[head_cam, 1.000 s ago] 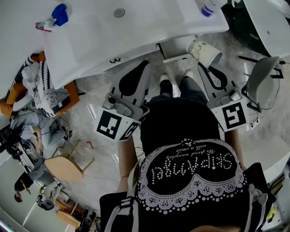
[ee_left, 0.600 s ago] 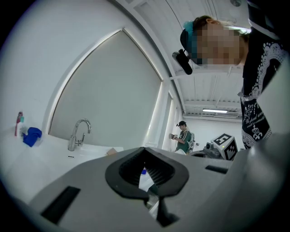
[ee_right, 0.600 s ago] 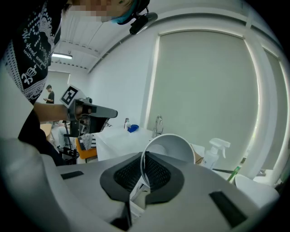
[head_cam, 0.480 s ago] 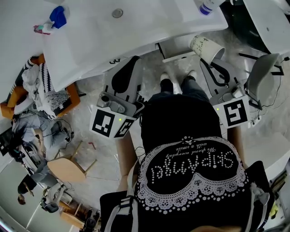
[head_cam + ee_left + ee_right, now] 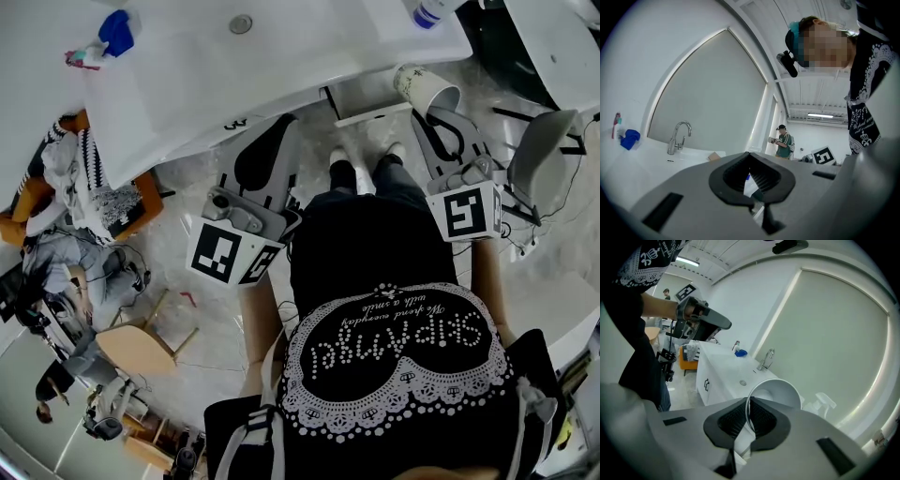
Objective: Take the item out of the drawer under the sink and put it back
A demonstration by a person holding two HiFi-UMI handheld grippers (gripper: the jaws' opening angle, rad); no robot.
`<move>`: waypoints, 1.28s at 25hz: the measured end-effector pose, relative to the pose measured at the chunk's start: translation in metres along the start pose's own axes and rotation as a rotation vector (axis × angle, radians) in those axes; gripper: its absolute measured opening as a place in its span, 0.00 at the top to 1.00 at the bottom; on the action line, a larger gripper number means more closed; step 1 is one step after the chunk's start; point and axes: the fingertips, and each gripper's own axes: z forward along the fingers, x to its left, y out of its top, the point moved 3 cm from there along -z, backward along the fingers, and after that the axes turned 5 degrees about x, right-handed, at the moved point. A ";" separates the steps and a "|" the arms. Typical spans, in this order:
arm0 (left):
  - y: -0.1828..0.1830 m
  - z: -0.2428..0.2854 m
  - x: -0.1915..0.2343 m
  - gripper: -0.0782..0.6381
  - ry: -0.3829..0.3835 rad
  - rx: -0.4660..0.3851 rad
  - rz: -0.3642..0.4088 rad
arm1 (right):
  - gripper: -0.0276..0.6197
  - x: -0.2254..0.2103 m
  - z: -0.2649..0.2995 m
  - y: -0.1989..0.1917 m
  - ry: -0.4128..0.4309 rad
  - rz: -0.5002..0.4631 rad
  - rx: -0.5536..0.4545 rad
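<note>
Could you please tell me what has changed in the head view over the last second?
The right gripper carried the paper cup a little up the picture, towards the sink counter, and rolled slightly as it went. Its fingers stay shut on the cup's rim. The left gripper hardly moved and stays shut with nothing in it.

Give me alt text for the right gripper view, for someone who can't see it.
The right tool is shut on the rim of a white paper cup. Beyond it stretches a white sink counter with a chrome faucet, and the left tool shows at upper left.
</note>
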 end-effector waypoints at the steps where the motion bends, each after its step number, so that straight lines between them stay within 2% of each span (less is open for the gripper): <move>1: 0.000 0.000 0.000 0.89 -0.001 -0.002 -0.001 | 0.92 0.001 0.004 -0.001 0.004 -0.009 0.001; 6: -0.002 -0.003 0.001 0.89 0.008 -0.009 -0.004 | 0.92 0.008 0.028 -0.011 0.027 -0.071 0.007; 12: -0.006 -0.009 -0.001 0.89 0.016 0.004 -0.003 | 0.92 0.017 0.054 -0.021 0.075 -0.082 0.023; 21: -0.020 0.003 -0.019 0.89 0.044 0.055 0.035 | 0.92 0.030 0.092 -0.051 0.143 -0.116 0.098; 23: -0.029 0.004 -0.025 0.89 0.047 0.088 0.050 | 0.92 0.032 0.094 -0.055 0.150 -0.126 0.108; 26: -0.042 0.003 -0.033 0.89 0.027 0.114 0.017 | 0.92 0.037 0.097 -0.058 0.165 -0.132 0.117; 29: -0.049 0.004 -0.041 0.89 0.008 0.104 -0.035 | 0.92 0.045 0.099 -0.066 0.186 -0.130 0.131; 32: -0.053 0.004 -0.045 0.89 0.013 0.103 -0.054 | 0.92 0.049 0.102 -0.077 0.200 -0.129 0.152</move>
